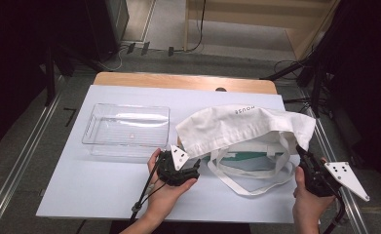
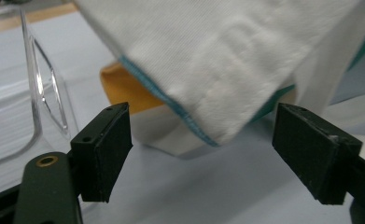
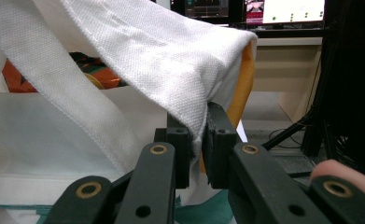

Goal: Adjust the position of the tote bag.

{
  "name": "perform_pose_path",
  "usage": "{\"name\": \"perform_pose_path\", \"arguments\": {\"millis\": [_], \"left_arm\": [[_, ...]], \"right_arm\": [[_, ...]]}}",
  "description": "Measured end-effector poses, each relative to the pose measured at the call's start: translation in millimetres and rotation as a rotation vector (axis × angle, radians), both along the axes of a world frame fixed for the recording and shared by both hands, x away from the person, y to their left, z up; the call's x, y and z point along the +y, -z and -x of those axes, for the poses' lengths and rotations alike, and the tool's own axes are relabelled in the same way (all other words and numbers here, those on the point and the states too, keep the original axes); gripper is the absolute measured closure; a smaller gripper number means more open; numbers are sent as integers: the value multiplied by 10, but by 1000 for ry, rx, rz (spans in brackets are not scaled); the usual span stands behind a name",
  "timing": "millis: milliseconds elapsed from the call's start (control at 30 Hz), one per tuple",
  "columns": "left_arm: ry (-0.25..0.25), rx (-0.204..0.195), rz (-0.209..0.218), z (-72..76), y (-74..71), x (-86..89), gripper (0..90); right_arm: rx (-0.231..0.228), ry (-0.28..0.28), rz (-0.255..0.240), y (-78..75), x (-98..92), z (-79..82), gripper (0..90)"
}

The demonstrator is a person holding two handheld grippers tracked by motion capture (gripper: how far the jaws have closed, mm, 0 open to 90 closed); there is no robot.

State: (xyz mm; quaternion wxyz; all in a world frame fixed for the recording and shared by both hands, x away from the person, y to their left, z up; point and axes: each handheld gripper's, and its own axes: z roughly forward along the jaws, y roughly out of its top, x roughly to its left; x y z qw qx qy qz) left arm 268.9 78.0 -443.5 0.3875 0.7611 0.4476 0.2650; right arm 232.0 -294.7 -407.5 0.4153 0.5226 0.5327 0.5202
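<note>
- A white cloth tote bag (image 1: pixel 241 127) lies on the pale blue table (image 1: pixel 105 190), to the right of a clear plastic tray (image 1: pixel 127 130). Its mouth faces the person, and its long handles (image 1: pixel 249 180) loop out toward the near edge.
- The right gripper (image 1: pixel 306 157) is clenched on the upper rim of the bag at its right corner. In the right gripper view the jaws pinch a fold of white fabric (image 3: pixel 196 116), lifting the top layer off the table.
- The left gripper (image 1: pixel 190 165) sits at the bag's left corner, just beside the tray. Its jaws stand apart, holding nothing. In the left gripper view the hanging corner of the bag (image 2: pixel 203 93), with its teal-stitched hem, droops just ahead of the open pads (image 2: pixel 108 149).
- Inside the raised mouth, orange and teal patches show, too hidden to identify.
- The step in hand looks like taking the left rim so the mouth can be held open. To do it well, slide the left jaws around the top layer only, near the hem, and close firmly before lifting.
- Keep the right grip steady and level with it, and steer clear of the tray wall.
</note>
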Motion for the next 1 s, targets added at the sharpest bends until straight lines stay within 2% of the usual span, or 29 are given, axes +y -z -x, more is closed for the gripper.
{"name": "perform_pose_path", "arguments": {"millis": [67,133,167,200,333,400,433,467,500,600,633,700,767,833,867,900,933,1000], "left_arm": [[-21,0,-8,-45,-1,26,202],[-20,7,19,-74,-15,63,213],[-17,-13,27,-63,-43,87,234],[-17,-13,27,-63,-43,87,250],[-16,-103,88,-19,-173,161,325],[-9,-116,97,-42,-203,172,451],[6,-93,110,-107,-214,182,592],[6,-93,110,-107,-214,182,644],[7,-71,154,-162,-230,235,691],[1,-87,171,-180,-276,289,828],[19,-96,191,-194,-350,344,857],[27,-100,198,-200,-386,363,867],[46,-101,219,-217,-454,385,884],[72,-96,259,-245,-534,394,889],[72,-96,259,-245,-534,394,890],[100,-105,290,-239,-612,410,891],[100,-105,290,-239,-612,410,891],[131,-134,325,-213,-723,438,891]], "right_arm": [[1,2,0,7,-12,3,837],[6,1,-4,18,-17,6,838],[6,1,-2,19,-17,7,838],[6,1,-2,19,-17,7,838],[7,-2,-1,18,-4,9,837],[9,-5,-3,16,0,9,838],[7,-9,-1,16,7,6,838],[10,-10,-4,13,20,9,837],[6,-12,4,13,26,8,838],[4,-12,6,6,27,12,838],[4,-11,-1,-6,9,15,839],[2,-9,-7,-14,2,16,839],[-9,-20,-25,-54,16,23,840],[-21,-34,-19,-105,67,35,841],[-21,-34,-19,-105,67,35,841],[-34,-52,-27,-166,106,53,841],[-34,-52,-27,-166,106,53,841],[-50,-62,-28,-225,117,76,841]]}}
